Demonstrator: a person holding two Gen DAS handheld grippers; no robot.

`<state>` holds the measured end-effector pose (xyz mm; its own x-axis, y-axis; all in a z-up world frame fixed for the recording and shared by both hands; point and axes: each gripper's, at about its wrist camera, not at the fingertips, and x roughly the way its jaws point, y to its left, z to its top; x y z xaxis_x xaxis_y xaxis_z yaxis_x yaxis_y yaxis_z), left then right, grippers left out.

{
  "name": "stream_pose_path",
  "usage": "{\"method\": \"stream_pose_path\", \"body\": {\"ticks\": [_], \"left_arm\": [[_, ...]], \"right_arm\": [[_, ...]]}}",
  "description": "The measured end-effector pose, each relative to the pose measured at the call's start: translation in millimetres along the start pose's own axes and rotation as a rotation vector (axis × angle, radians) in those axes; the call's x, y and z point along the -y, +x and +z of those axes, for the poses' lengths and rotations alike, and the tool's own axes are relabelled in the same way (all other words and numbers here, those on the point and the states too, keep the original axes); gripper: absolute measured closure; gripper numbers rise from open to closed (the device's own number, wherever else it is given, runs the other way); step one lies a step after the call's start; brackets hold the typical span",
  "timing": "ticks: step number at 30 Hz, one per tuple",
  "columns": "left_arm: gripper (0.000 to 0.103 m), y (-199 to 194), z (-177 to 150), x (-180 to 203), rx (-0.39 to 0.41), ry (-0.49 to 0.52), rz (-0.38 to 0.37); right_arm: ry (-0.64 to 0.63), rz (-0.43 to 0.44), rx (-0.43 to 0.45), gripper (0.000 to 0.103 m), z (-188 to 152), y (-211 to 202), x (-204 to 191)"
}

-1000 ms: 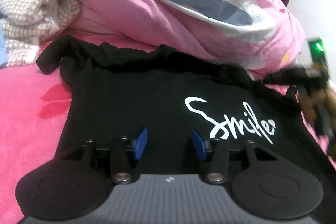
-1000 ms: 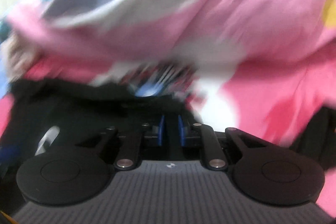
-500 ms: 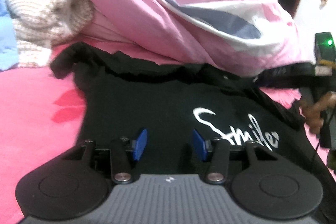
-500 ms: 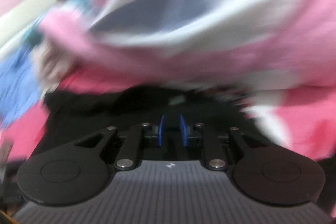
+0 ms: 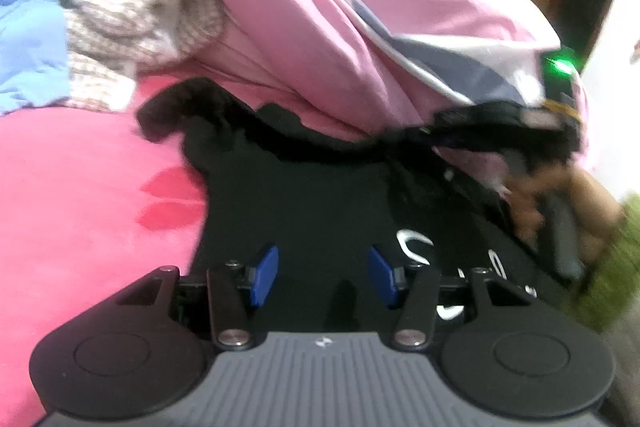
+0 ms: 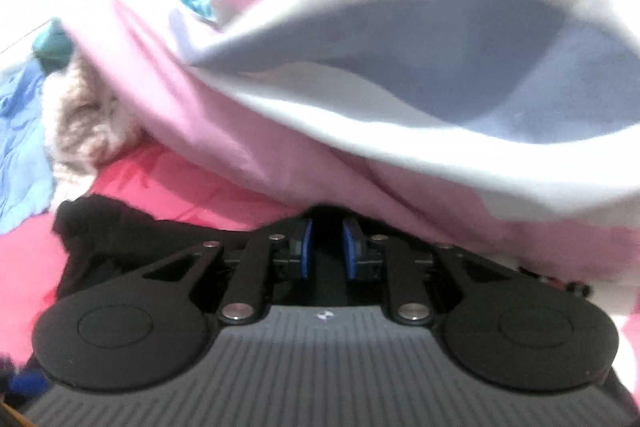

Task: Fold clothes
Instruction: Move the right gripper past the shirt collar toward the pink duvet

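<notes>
I see the black T-shirt (image 5: 304, 203) spread on the pink bedsheet (image 5: 72, 195), its far edge tucked against the pink quilt (image 5: 304, 39). My left gripper (image 5: 323, 277) hovers over the shirt's near part, fingers released and wide apart. On the shirt's left the sheet is bare. My right gripper (image 6: 328, 253) sits at the shirt's far edge under the quilt's overhang, blue pads narrowly apart with black cloth between; I cannot tell if they grip it.

There is one black T-shirt (image 5: 304, 203) on one pink bedsheet (image 5: 80, 187). Behind the T-shirt lie one pink quilt (image 5: 304, 39), one knitted sweater (image 5: 132, 11) and one blue cloth (image 5: 28, 27). Two grippers are counted: the left gripper (image 5: 323, 277) and the right gripper (image 6: 328, 251).
</notes>
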<state>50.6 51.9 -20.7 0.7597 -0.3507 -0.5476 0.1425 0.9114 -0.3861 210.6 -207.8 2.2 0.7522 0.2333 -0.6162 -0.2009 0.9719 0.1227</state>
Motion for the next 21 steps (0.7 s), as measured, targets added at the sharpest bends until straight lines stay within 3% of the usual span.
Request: {"method": "stream_pose_path", "body": {"ticks": [5, 13, 15, 21], "left_arm": [[0.049, -11.0, 11.0, -20.2, 0.077, -0.099, 0.060], [0.051, -9.3, 18.9, -48.8, 0.080, -0.203, 0.155], [0.052, -9.2, 17.4, -52.1, 0.071, -0.210, 0.161], [0.052, -7.8, 10.4, -45.1, 0.073, -0.152, 0.193]], "right_arm": [[-0.038, 0.088, -0.006, 0.087, -2.3, -32.7, -30.4], [-0.422, 0.274, -0.173, 0.081, 2.9, 24.2, -138.5], [-0.470, 0.268, -0.208, 0.082, 3.4, 43.4, -151.3], [-0.217, 0.111, -0.096, 0.083, 51.0, 103.5, -131.9]]}}
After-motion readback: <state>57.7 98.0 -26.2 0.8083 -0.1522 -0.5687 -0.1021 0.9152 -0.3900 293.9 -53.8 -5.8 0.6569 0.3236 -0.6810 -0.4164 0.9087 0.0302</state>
